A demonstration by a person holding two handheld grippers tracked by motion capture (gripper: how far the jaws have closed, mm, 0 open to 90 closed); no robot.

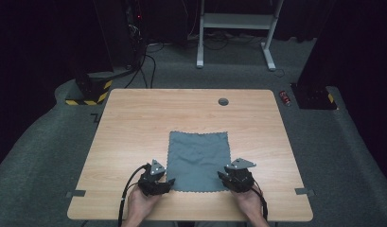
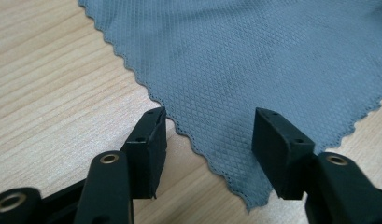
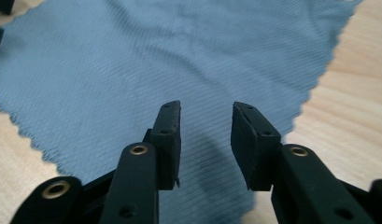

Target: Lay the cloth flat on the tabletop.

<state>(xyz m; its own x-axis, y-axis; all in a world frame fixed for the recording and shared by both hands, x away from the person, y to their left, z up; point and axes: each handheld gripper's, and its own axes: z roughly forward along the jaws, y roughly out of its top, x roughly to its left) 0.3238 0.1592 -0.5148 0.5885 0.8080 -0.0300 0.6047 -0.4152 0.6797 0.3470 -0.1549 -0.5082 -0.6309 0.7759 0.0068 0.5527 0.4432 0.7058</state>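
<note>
Both pairs of jaws stand spread, with nothing pinched between them. Seen from the left gripper view, the left gripper (image 2: 207, 154) hangs over one pointed corner of the grey cloth (image 2: 254, 60): the zigzag-cut corner lies in the gap between the two black pads, one pad over bare wood, the other over the fabric's edge, and neither pad presses on it. From the right gripper view, the right gripper (image 3: 205, 140) sits above the cloth (image 3: 146, 60) near another corner, its jaws parted with the weave showing flat in the gap; whether the tips touch the fabric I cannot tell.

From the high view the cloth (image 1: 198, 161) lies spread almost flat on the wooden table (image 1: 134, 123), towards the near edge and a little right of centre, a few soft creases across it. The left gripper (image 1: 168, 182) is at its near left corner and the right gripper (image 1: 223, 176) at its near right corner, each held in a hand coming in from the bottom, each with a cable trailing back. A round grommet hole (image 1: 223, 101) sits near the table's far edge.

No brand, label or readable writing shows on the cloth, the grippers or the table; the fabric carries just a fine diamond weave and a scalloped edge
</note>
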